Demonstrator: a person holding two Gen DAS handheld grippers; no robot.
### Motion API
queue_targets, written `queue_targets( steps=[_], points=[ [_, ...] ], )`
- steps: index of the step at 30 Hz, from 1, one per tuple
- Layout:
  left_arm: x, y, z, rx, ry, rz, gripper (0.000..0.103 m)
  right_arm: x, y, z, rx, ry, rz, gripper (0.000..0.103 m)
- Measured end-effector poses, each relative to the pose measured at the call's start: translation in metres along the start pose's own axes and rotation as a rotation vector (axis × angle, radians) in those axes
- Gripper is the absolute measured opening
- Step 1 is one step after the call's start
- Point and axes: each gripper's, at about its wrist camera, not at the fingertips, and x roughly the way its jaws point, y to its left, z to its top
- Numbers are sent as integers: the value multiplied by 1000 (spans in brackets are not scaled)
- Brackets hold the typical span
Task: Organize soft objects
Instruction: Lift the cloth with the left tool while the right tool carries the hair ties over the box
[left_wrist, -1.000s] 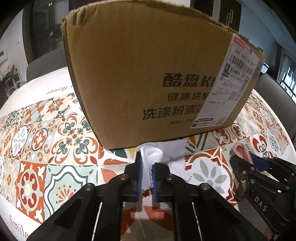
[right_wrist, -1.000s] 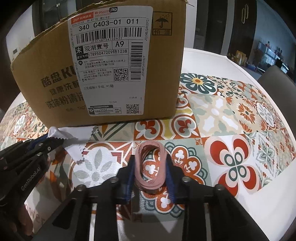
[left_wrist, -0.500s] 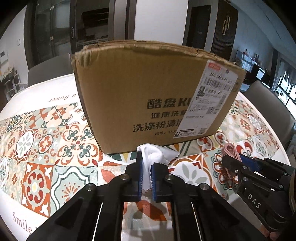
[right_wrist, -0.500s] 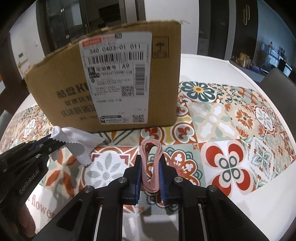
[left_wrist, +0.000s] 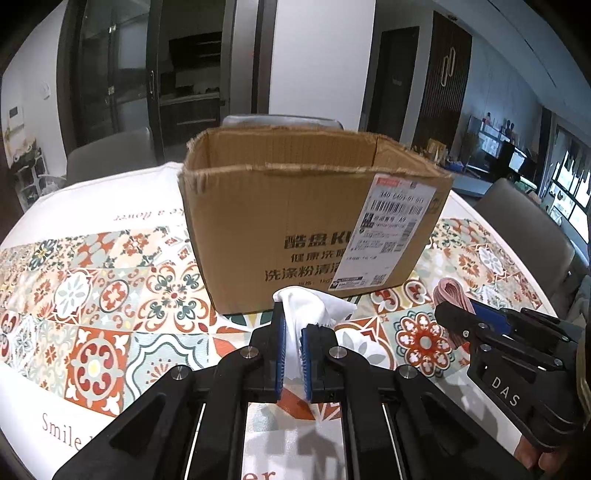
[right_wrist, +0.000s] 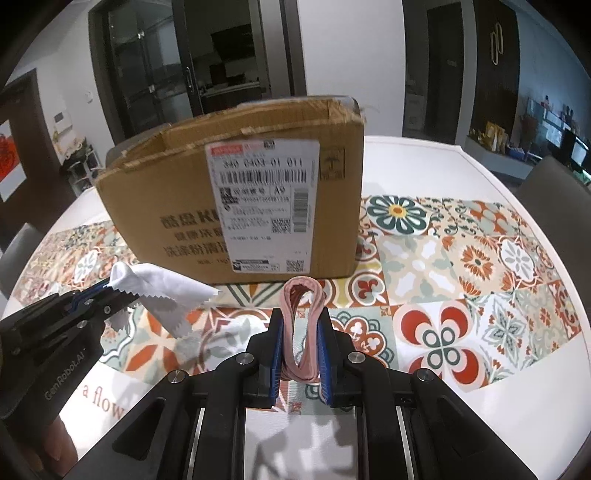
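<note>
An open cardboard box (left_wrist: 295, 229) with a white shipping label stands on the patterned tablecloth; it also shows in the right wrist view (right_wrist: 236, 199). My left gripper (left_wrist: 293, 332) is shut on a white cloth (left_wrist: 314, 306) with zigzag edges, held above the table in front of the box; the cloth also shows in the right wrist view (right_wrist: 166, 291). My right gripper (right_wrist: 300, 332) is shut on a pink band loop (right_wrist: 301, 325), held above the table to the right of the left gripper; the band also shows in the left wrist view (left_wrist: 452, 295).
The round table (right_wrist: 461, 166) has a tiled-pattern cloth with white borders. Grey chairs (left_wrist: 524, 221) stand around it. Dark glass doors and cabinets are behind the box.
Both grippers have risen and pulled back from the box, lifting the white cloth and the pink band off the table. The box's open top now shows.
</note>
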Motion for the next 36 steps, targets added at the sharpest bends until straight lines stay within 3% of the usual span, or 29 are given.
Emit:
queue_targets(
  steps=[36],
  points=[
    [-111,-17,57,23,-265,44,9,-109,13,57,-94,-264,70,18]
  ],
)
